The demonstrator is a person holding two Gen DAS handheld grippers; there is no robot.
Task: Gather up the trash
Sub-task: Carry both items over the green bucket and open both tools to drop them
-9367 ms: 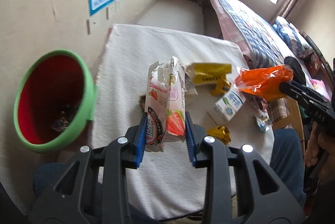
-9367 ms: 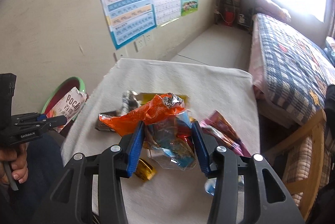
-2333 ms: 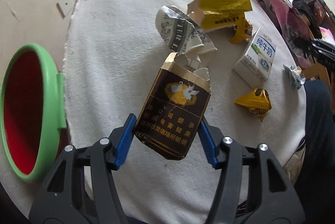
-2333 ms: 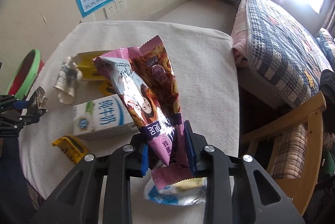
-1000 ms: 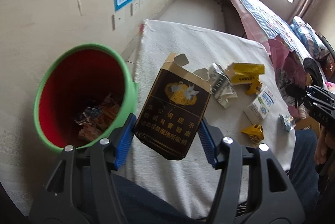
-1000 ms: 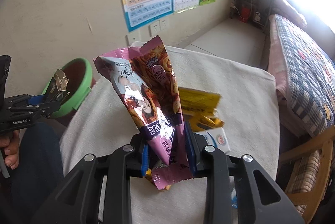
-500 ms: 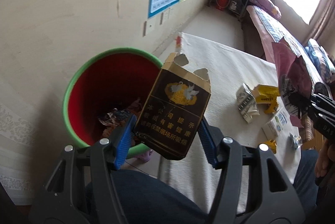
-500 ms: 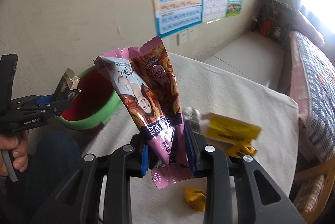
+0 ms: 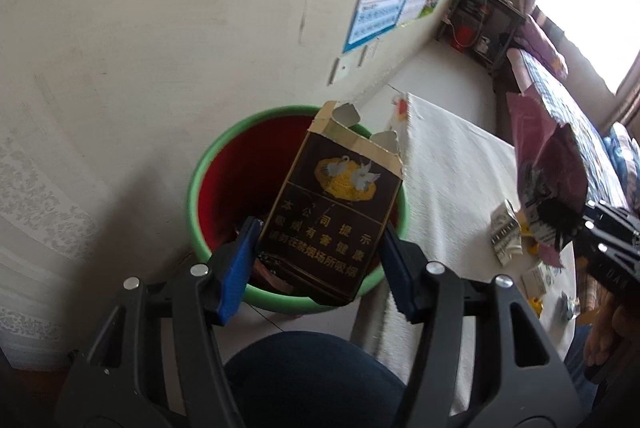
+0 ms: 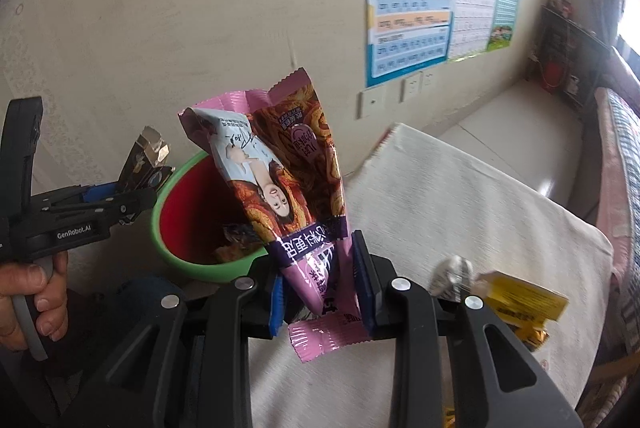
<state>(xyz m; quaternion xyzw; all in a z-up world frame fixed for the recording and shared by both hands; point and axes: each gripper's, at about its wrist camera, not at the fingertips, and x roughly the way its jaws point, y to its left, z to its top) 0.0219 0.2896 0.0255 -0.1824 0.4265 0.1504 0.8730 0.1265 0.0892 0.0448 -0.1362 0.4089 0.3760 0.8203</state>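
My left gripper [image 9: 318, 264] is shut on a dark brown cigarette box [image 9: 332, 216] with a torn top, held above the green bin [image 9: 200, 172] with a red inside. The box and left gripper also show in the right wrist view [image 10: 140, 164]. My right gripper [image 10: 320, 288] is shut on a pink snack wrapper [image 10: 288, 188], held upright over the table edge beside the bin [image 10: 176, 260]. The wrapper also shows in the left wrist view [image 9: 548, 164]. Several wrappers lie at the bottom of the bin.
A table with a white cloth [image 10: 460, 212] stands right of the bin. On it lie a yellow box [image 10: 520, 298], a crumpled silver wrapper [image 9: 506, 232] and other small scraps. A wall with posters [image 10: 412, 16] is behind; a bed [image 9: 560, 96] is far right.
Both grippers have swung left toward the bin. The cigarette box is now over the bin's opening, and the pink wrapper has come near its rim.
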